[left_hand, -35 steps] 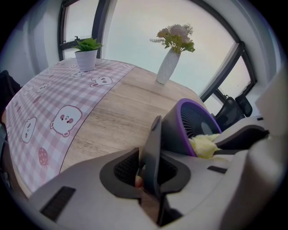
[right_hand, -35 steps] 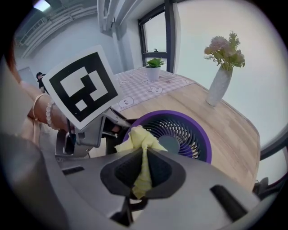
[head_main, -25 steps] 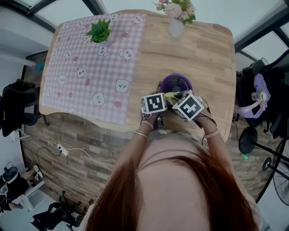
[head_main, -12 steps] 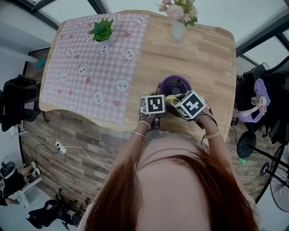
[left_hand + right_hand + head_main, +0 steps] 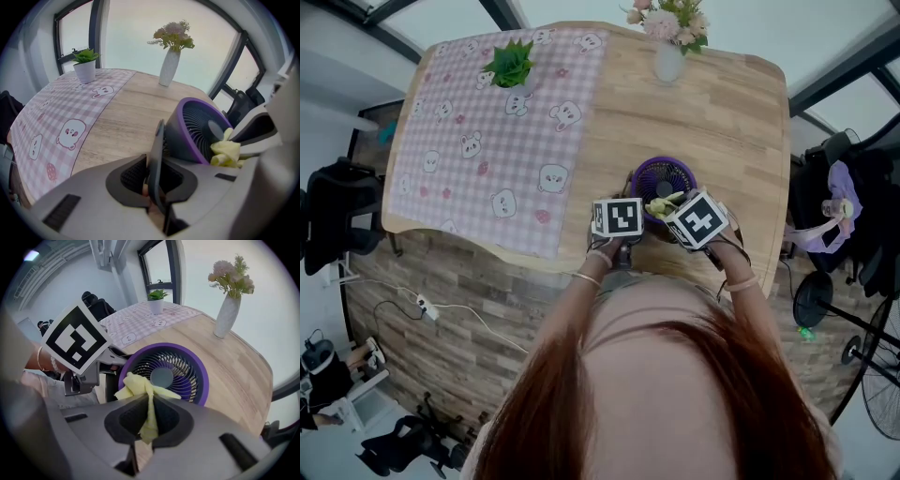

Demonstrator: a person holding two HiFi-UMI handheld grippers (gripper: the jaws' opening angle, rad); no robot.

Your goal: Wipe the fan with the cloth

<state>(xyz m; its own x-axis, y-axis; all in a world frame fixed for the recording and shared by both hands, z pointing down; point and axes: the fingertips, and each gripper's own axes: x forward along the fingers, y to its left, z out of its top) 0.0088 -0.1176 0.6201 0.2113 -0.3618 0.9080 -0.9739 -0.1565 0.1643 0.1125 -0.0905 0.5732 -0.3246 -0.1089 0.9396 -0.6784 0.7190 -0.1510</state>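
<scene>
- The right gripper (image 5: 149, 404) is clenched on the yellow cloth (image 5: 133, 386), whose bunched end touches the grille of the purple fan (image 5: 187, 373), near the front edge of the surface (image 5: 722, 122).
- The left gripper (image 5: 157, 152) jaws are closing on a thin dark plate (image 5: 157, 136) between them (apparently the fan's stand).
- Risk: if that hold is weak, wiping pressure tips or slides the fan.
- Against the earlier frame, the fan and both grippers sit almost unchanged.

The head view looks steeply down on the table (image 5: 741, 112) from above the person (image 5: 666, 394), while each gripper view looks closely along its own jaws, both sharing the purple fan (image 5: 164, 376) just ahead and the vase (image 5: 227, 315) beyond.
</scene>
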